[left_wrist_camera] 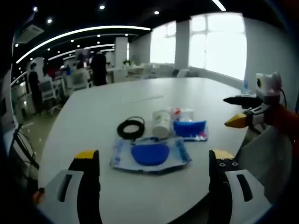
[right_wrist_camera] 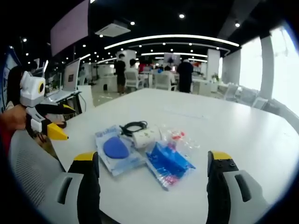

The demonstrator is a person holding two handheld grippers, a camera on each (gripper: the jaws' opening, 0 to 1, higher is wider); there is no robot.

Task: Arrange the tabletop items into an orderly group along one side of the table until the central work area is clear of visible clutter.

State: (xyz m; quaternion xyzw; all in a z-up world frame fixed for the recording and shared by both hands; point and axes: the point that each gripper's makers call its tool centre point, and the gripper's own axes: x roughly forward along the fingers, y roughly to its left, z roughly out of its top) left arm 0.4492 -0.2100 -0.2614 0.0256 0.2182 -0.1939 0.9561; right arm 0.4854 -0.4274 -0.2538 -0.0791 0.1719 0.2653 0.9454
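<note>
Judging by how things lie, the tidying is mostly done or well under way: the items sit bunched in one small cluster near one edge of the large white oval surface [left_wrist_camera: 93, 116], and the rest of its top looks bare. What is left, if anything, is squaring the pieces up.

The landmark is the white squat cylindrical container [left_wrist_camera: 161, 123] lying on its side. Touching it on one side is a black coiled cable [left_wrist_camera: 131, 128]; in front of it, nearer the left tool [left_wrist_camera: 154, 186], lies a clear plastic pouch holding a blue oval pad [left_wrist_camera: 150, 155]. On the container's other side rests a flat blue packet [left_wrist_camera: 189, 129], with a crumpled clear wrapper showing red bits [right_wrist_camera: 176, 138] just behind.

The left tool has its jaws spread wide and holds nothing; the cluster lies ahead of it, between the jaw lines, apart from both tips. The right tool [right_wrist_camera: 154, 186] is likewise spread and empty, with the blue packet nearest it, not touched.
</note>
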